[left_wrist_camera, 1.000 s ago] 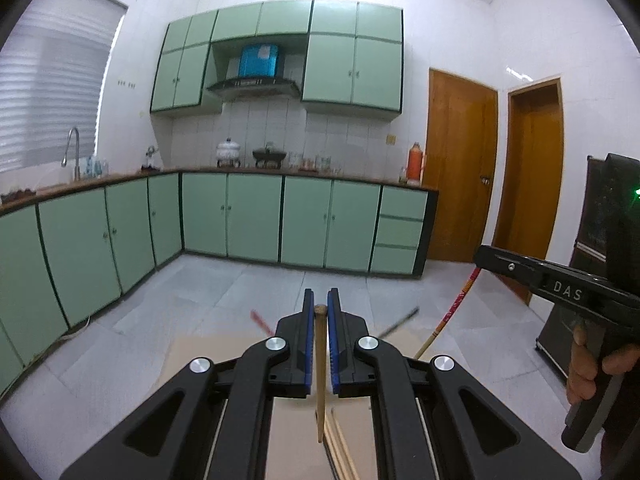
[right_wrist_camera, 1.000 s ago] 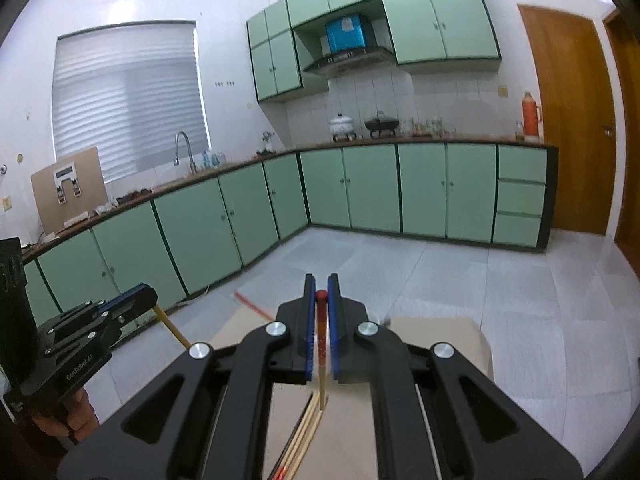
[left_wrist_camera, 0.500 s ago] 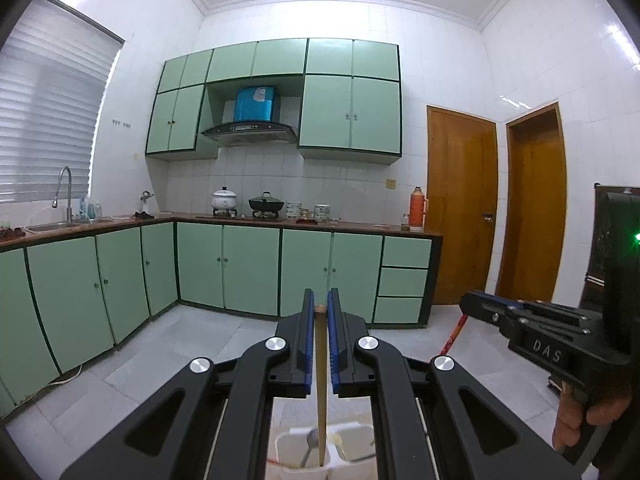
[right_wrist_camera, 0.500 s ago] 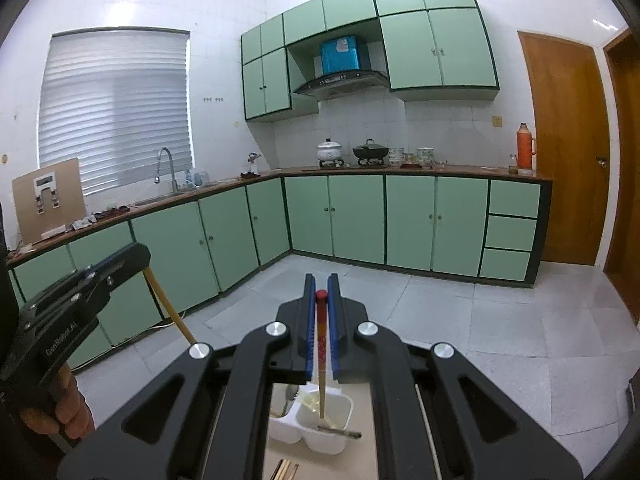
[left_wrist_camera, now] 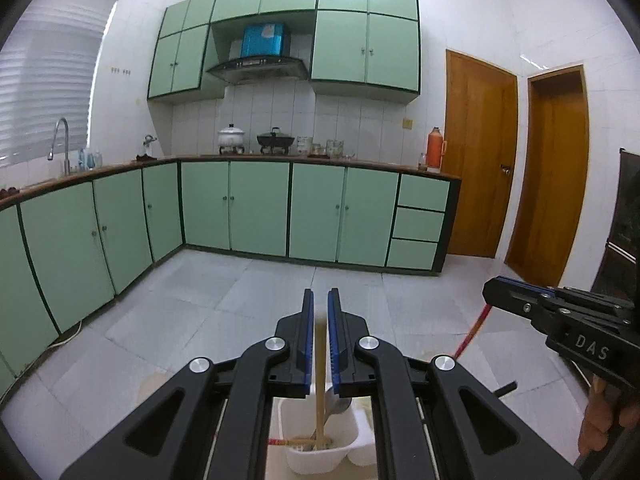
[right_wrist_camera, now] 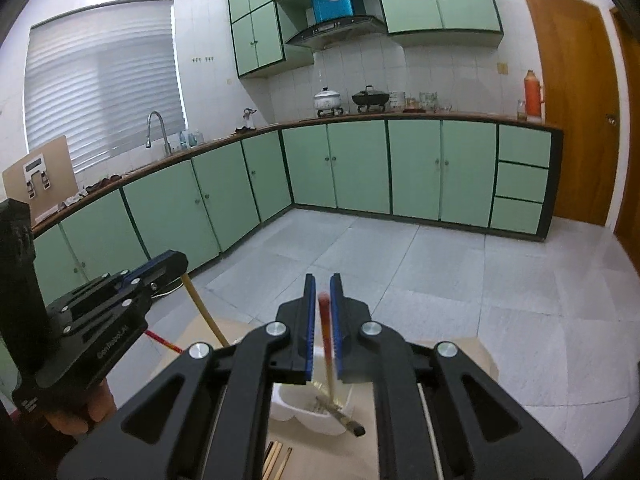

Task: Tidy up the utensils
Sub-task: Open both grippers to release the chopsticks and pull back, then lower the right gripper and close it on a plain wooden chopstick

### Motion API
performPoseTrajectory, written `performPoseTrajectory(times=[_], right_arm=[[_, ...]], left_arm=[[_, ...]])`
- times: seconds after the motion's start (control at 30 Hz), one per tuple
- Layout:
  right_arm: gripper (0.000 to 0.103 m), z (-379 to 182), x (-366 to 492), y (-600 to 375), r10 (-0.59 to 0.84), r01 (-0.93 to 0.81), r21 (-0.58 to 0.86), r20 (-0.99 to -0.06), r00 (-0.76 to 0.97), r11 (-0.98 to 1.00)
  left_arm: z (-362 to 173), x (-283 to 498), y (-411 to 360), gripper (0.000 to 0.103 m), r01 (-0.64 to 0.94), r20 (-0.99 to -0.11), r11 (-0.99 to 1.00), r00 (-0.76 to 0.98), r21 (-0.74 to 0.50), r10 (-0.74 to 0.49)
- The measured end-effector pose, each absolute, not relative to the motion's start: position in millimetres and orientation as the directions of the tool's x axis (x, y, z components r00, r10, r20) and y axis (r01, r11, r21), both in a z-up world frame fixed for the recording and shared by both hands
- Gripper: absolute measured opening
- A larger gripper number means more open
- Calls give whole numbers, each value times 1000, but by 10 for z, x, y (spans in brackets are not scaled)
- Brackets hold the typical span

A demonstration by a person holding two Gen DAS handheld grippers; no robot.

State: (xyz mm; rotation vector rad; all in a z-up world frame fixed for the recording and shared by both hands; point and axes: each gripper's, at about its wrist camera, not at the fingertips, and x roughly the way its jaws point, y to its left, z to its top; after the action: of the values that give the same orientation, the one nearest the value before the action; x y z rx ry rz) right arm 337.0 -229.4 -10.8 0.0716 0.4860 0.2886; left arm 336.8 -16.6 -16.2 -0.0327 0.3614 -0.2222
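A kitchen fills the background: pale green base cabinets (left_wrist_camera: 256, 208) run in an L under a dark wooden counter, matching wall cabinets (left_wrist_camera: 364, 48) hang above, and grey tiles cover the floor (right_wrist_camera: 460, 280). Two brown wooden doors (left_wrist_camera: 480, 152) stand at the right in the left wrist view, and a window with a white blind (right_wrist_camera: 104, 76) is at the left. On the counter sit one white pot (left_wrist_camera: 231, 136), one black pot (left_wrist_camera: 275, 139) and one orange flask (left_wrist_camera: 435, 148); a tap (right_wrist_camera: 154, 128) curves over the sink.

Close in, a light tabletop (right_wrist_camera: 452, 350) carries a white utensil holder (left_wrist_camera: 320, 450) with two compartments. A metal spoon (left_wrist_camera: 338, 402) leans inside it, with other utensils I cannot tell apart.

The left gripper (left_wrist_camera: 319, 360) has its jaws opening; a plain wooden chopstick (left_wrist_camera: 320, 392) hangs blurred between them, its lower end down in the holder's near compartment. The right gripper (right_wrist_camera: 321, 344) is likewise opening, with a red-topped chopstick (right_wrist_camera: 326, 332) between its jaws, slightly tilted and reaching into the holder. Whether the pads press on either stick I cannot tell. Each gripper blocks much of the holder from its own camera.

A few more chopsticks (right_wrist_camera: 276, 456) lie flat on the table just before the holder, and a red-ended one (right_wrist_camera: 160, 340) lies partly hidden behind the left gripper.
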Motion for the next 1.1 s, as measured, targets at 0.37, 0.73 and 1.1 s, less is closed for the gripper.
performPoseTrajectory(times=[0.37,0.73,1.1], right_arm=[[84,-1,2685,-2431,154,-146,48,-321,934,988],[97,-366,1719,-2523,82,-76,34,-286,955,997],[97,-1073,1199,-2329,91,-77,51,-395,914,996]], left_arm=[[13,2774,49,62,192,-273,979,940,-70,-204],[-316,1868,93,80,188,-306,981,932,-52,-195],[-973,1360,150,82,183,-434,982,882,-40,-183]])
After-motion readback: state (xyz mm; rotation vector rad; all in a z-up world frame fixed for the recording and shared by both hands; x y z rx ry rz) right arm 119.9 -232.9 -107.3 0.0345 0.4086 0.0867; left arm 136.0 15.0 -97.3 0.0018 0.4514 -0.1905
